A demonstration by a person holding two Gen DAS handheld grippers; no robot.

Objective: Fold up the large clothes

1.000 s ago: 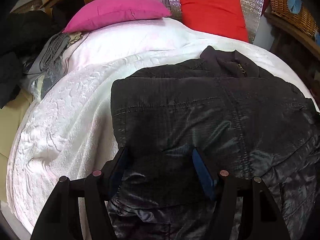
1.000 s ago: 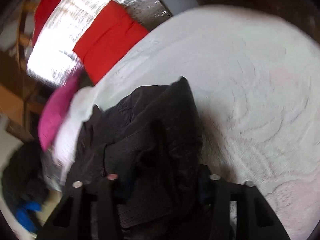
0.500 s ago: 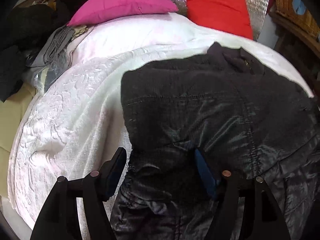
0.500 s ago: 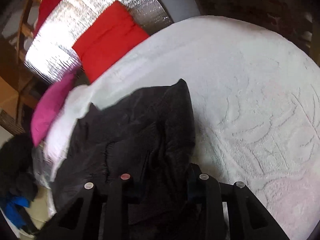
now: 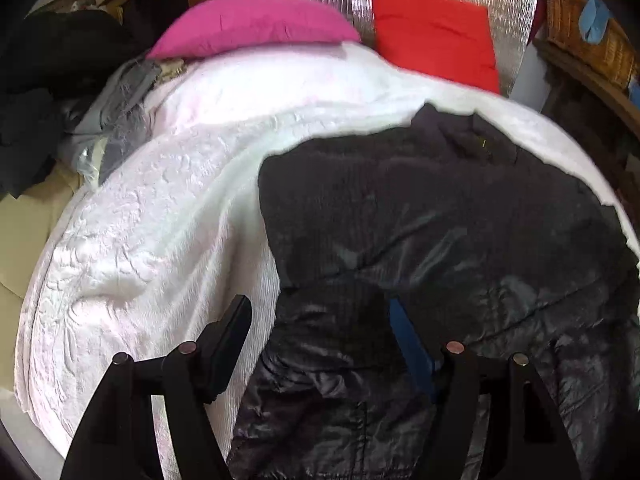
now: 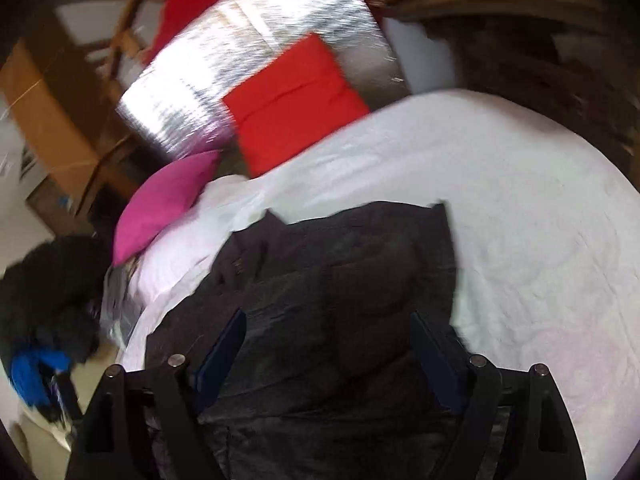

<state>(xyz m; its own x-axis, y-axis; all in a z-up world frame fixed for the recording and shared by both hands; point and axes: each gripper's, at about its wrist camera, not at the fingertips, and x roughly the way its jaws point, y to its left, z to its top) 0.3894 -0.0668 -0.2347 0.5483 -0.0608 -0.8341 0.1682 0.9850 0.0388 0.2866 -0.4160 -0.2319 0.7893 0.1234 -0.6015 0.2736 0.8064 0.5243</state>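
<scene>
My black jacket [image 5: 420, 216] lies lengthwise on the white bedspread [image 5: 152, 220], collar toward the pillows. My left gripper [image 5: 320, 332] gapes above its hem; my right gripper [image 6: 326, 344] is opening, clasping nothing.

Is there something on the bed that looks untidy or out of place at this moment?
Yes. The black jacket lies crumpled on the white bedspread, its lower part bunched in shiny wrinkles near the left gripper and its edges uneven. Beside the pink pillow, grey clothing sits in a loose heap at the bed's edge.
</scene>
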